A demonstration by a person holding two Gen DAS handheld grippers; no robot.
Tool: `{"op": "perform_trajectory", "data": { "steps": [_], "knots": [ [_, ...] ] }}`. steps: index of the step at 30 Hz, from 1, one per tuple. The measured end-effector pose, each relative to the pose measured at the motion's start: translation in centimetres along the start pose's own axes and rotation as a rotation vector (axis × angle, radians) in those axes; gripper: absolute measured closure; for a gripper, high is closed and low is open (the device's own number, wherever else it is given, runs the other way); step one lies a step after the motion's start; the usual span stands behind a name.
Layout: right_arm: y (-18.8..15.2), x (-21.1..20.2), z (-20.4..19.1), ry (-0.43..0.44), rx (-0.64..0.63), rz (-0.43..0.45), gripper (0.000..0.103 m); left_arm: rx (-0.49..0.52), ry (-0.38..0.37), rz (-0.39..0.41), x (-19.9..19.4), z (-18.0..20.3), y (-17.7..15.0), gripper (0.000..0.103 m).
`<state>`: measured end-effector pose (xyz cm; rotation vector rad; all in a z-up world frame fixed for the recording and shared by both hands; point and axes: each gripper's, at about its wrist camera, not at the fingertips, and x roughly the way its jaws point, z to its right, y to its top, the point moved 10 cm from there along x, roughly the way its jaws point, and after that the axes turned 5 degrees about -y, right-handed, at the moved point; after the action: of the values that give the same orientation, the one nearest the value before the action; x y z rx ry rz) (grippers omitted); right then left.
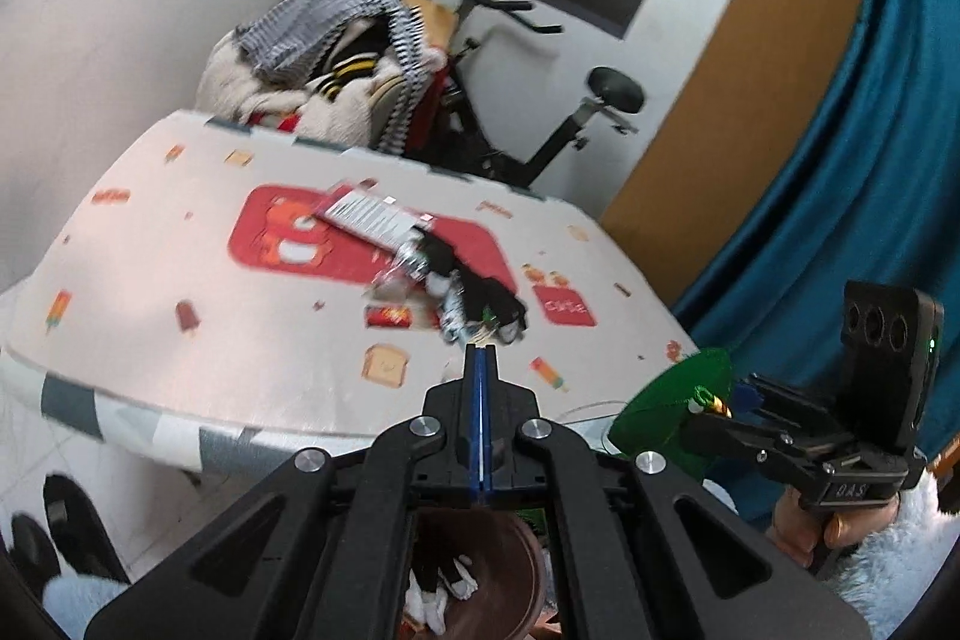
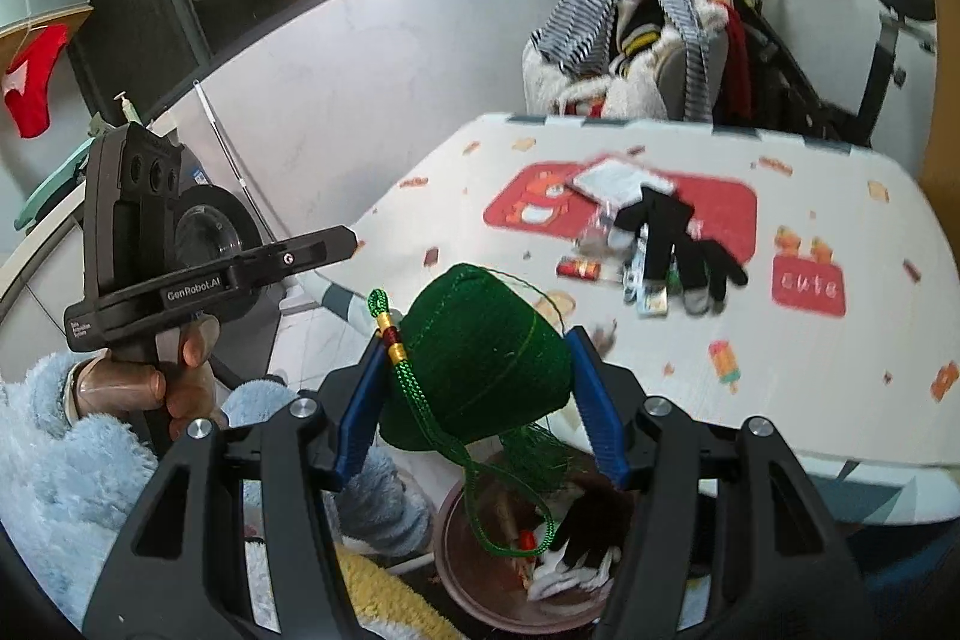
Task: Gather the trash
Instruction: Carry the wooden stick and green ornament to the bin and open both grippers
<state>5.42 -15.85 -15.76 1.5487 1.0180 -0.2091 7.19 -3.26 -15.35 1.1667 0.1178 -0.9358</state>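
The right gripper (image 2: pixel 480 376) clamps a green thread cone (image 2: pixel 480 364) between its blue pads, a green cord (image 2: pixel 414 394) dangling from it over the brown bin (image 2: pixel 456 568) below, which already holds gloves and scraps. The left gripper (image 1: pixel 480 358) has its jaws pressed together with nothing between them, tips at the near edge of a trash pile (image 1: pixel 444 274) on the patterned table (image 1: pixel 210 280): wrappers and a black glove (image 2: pixel 672 226). Beyond the table stand a clothes-heaped chair (image 1: pixel 324 64) and an exercise bike (image 1: pixel 540 100).
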Motion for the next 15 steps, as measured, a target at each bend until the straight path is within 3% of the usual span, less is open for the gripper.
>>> {"op": "perform_trajectory", "data": {
  "steps": [1, 2, 3, 5, 13, 15],
  "knots": [
    [-0.3, 0.4, 0.1, 0.001, 0.008, -0.012, 0.044, -0.005, 0.018, -0.008, 0.1, -0.4, -0.4, 0.099],
    [-0.8, 0.8, 0.3, 0.003, 0.022, -0.030, 0.043, -0.007, 0.028, -0.013, 0.1, -0.7, -0.6, 0.090],
    [-1.3, 1.4, 0.5, 0.005, 0.042, -0.054, 0.043, -0.011, 0.040, -0.017, 0.1, -1.1, -0.9, 0.073],
    [-2.2, 2.3, 0.9, 0.004, 0.065, -0.092, 0.043, -0.023, 0.049, -0.019, 0.1, -1.6, -1.2, 0.054],
    [-6.3, 5.8, 1.8, -0.031, 0.113, -0.250, 0.036, -0.059, 0.111, -0.027, 0.2, -3.6, -1.6, 0.027],
    [-6.9, 6.3, 2.0, -0.042, 0.120, -0.265, 0.026, -0.066, 0.128, -0.023, 0.2, -4.1, -1.6, 0.020]
  ]
}}
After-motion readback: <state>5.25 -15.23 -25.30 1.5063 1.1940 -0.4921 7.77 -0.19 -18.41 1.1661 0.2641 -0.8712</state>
